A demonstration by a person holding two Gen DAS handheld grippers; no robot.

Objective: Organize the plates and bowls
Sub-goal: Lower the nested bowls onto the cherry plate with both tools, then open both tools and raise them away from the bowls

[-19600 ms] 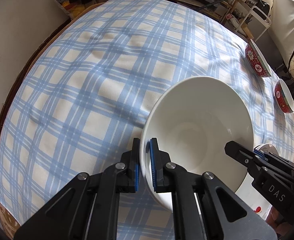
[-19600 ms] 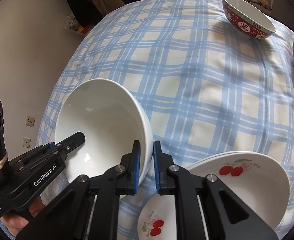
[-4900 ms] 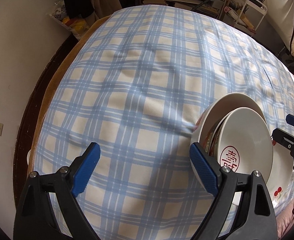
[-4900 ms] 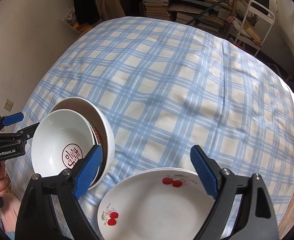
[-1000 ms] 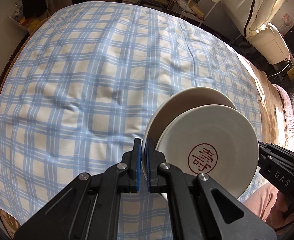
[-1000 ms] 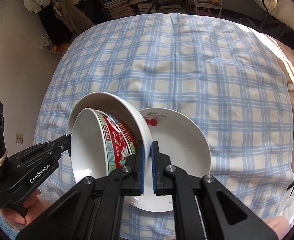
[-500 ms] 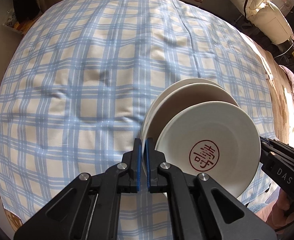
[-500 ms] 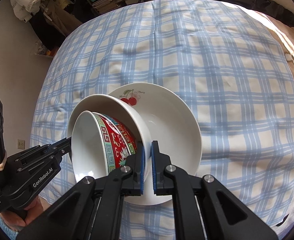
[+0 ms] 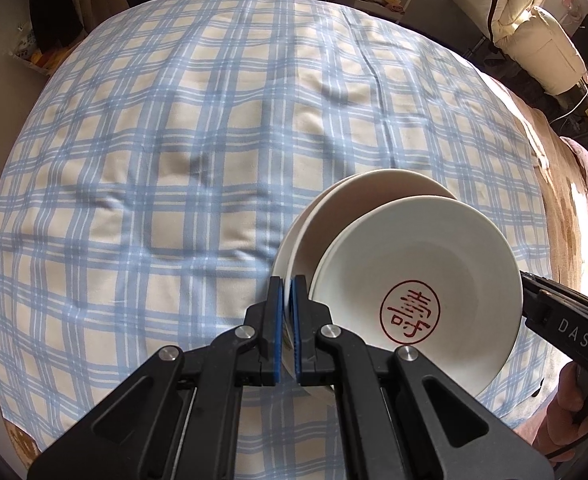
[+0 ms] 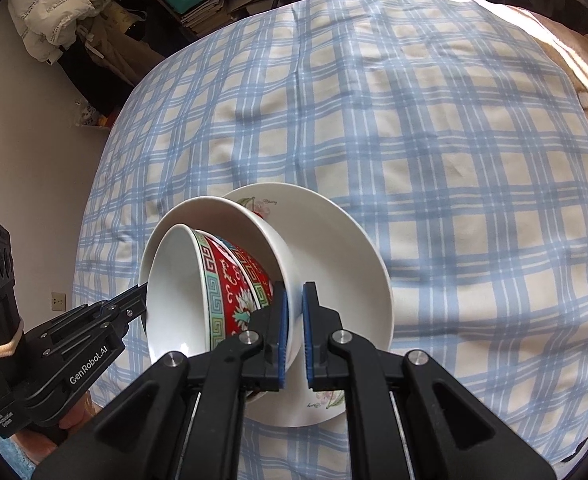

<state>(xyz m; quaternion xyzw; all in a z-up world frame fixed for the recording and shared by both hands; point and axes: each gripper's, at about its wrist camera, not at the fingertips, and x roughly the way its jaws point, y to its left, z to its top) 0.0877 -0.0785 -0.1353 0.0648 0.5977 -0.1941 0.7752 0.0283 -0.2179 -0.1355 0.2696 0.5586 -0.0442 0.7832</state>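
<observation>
Above the cherry plate (image 10: 333, 248), both grippers steeply downward, fingers (image 10: 280, 340) pinching white bowl (image 10: 270, 240) rim

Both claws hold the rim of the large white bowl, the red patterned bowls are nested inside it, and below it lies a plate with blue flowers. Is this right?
Not quite. The right wrist view shows the plate bears cherries, not blue flowers. The rest holds: both claws, left and right, grip the large white bowl with the red patterned bowls nested inside.

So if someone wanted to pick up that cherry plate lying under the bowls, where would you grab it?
Probably by the thin raised rim of the cherry plate, pinched from the far right side. The plate lies flat on the checked cloth, so only its edge offers a grip, and the near left part is covered by the nested bowls that both grippers hold over it.
</observation>
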